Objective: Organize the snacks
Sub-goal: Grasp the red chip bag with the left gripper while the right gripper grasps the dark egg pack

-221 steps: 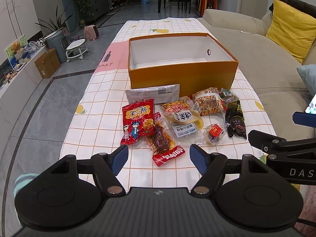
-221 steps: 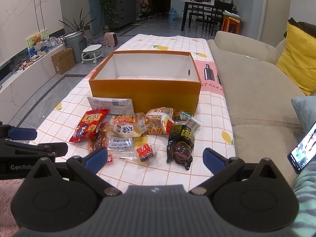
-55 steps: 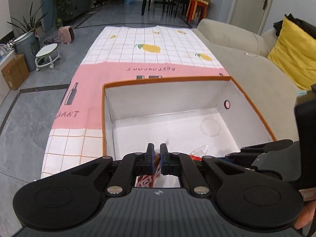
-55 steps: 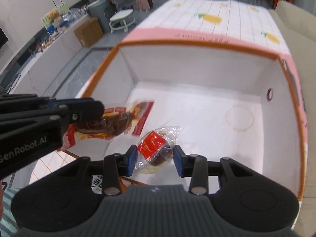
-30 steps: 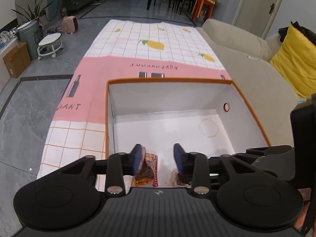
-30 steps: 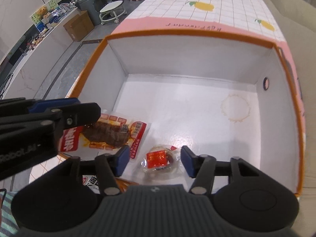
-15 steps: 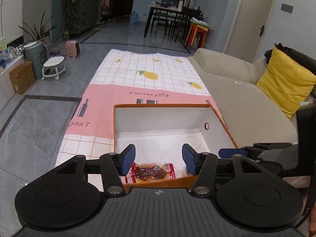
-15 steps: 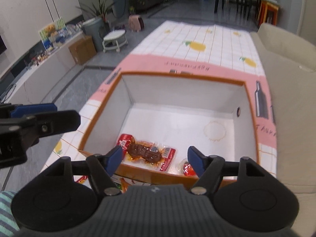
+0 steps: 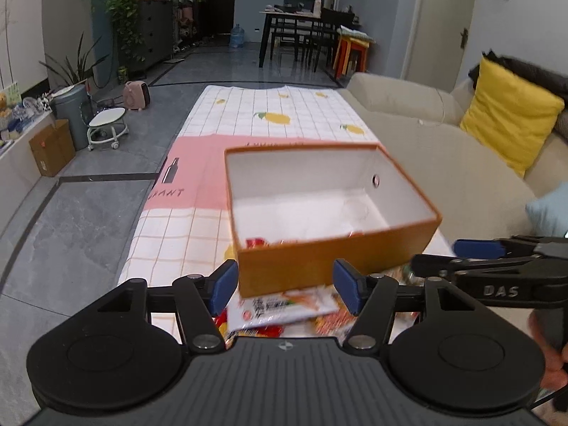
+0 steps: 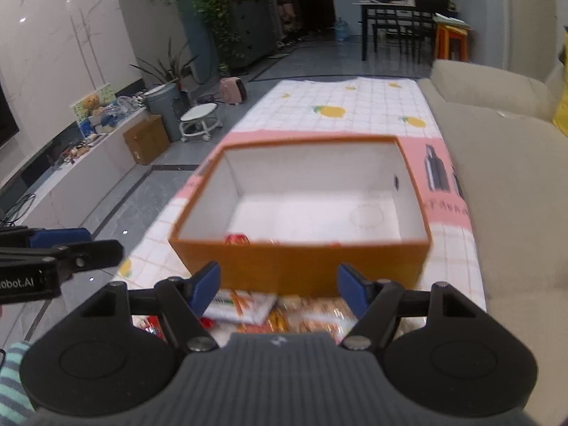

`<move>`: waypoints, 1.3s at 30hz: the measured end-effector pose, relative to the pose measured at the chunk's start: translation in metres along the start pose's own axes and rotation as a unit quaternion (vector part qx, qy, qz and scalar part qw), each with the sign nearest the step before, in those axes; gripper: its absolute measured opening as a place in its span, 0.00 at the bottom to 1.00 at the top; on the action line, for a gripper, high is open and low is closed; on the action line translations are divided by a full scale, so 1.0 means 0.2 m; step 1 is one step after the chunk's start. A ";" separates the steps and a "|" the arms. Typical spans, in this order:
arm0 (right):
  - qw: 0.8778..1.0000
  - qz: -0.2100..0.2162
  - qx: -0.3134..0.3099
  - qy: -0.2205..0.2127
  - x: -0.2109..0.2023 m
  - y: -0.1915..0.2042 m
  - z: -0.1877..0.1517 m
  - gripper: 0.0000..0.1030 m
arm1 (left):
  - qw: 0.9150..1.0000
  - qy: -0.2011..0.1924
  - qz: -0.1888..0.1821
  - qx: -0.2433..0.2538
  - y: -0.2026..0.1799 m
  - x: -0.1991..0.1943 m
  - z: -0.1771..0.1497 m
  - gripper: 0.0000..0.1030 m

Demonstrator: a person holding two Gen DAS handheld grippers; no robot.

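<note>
An open orange box [image 9: 333, 262] with a white inside stands on the checked tablecloth; it also shows in the right wrist view [image 10: 305, 266]. A red snack pack [image 9: 256, 242] peeks over its near wall, and shows in the right wrist view too [image 10: 237, 238]. Several loose snack packs [image 9: 284, 310] lie on the cloth before the box, one white pack [image 10: 241, 305] nearest. My left gripper [image 9: 284, 285] is open and empty, above these packs. My right gripper [image 10: 278, 284] is open and empty, level with the box's near wall.
A beige sofa [image 9: 443, 149] with a yellow cushion [image 9: 511, 124] runs along the right of the table. The tablecloth [image 9: 284, 113] stretches beyond the box. Grey floor, a stool [image 9: 106, 127] and a cardboard carton [image 9: 51, 147] lie to the left.
Both grippers have let their snacks go inside the box, opened wide and pulled back and up toward the near side, so the loose packs in front of the box show again.
</note>
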State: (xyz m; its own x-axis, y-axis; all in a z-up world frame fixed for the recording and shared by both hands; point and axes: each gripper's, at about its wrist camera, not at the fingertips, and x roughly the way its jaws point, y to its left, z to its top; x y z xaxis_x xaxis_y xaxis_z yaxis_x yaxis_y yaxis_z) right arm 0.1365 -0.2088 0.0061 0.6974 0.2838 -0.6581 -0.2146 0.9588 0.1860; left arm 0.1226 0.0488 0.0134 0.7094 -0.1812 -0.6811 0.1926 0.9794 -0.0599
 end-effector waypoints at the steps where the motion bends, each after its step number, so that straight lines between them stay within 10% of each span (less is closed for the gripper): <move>1: 1.000 -0.005 0.002 0.002 0.00 -0.01 -0.03 0.68 | 1.000 0.002 0.002 0.008 -0.01 0.01 -0.02 0.70; 14: 0.995 -0.075 0.013 0.059 0.11 -0.21 -0.37 0.68 | 0.984 0.147 0.066 0.073 0.00 0.34 -0.24 0.78; 32: 0.985 -0.094 0.038 0.143 0.36 -0.33 -0.44 0.77 | 0.971 0.224 0.054 0.069 0.18 0.62 -0.32 0.89; 39: 0.979 -0.089 0.069 0.171 0.42 -0.39 -0.48 0.60 | 0.972 0.227 0.031 0.045 0.19 0.67 -0.33 0.90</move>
State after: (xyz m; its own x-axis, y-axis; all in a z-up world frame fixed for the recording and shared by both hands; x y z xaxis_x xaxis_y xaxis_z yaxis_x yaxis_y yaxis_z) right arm 0.1469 -0.2609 -0.1343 0.4414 0.1147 -0.8900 -0.0005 0.9918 0.1276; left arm 0.1806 0.0666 -0.1287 0.3522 -0.0442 -0.9349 0.2315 0.9720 0.0413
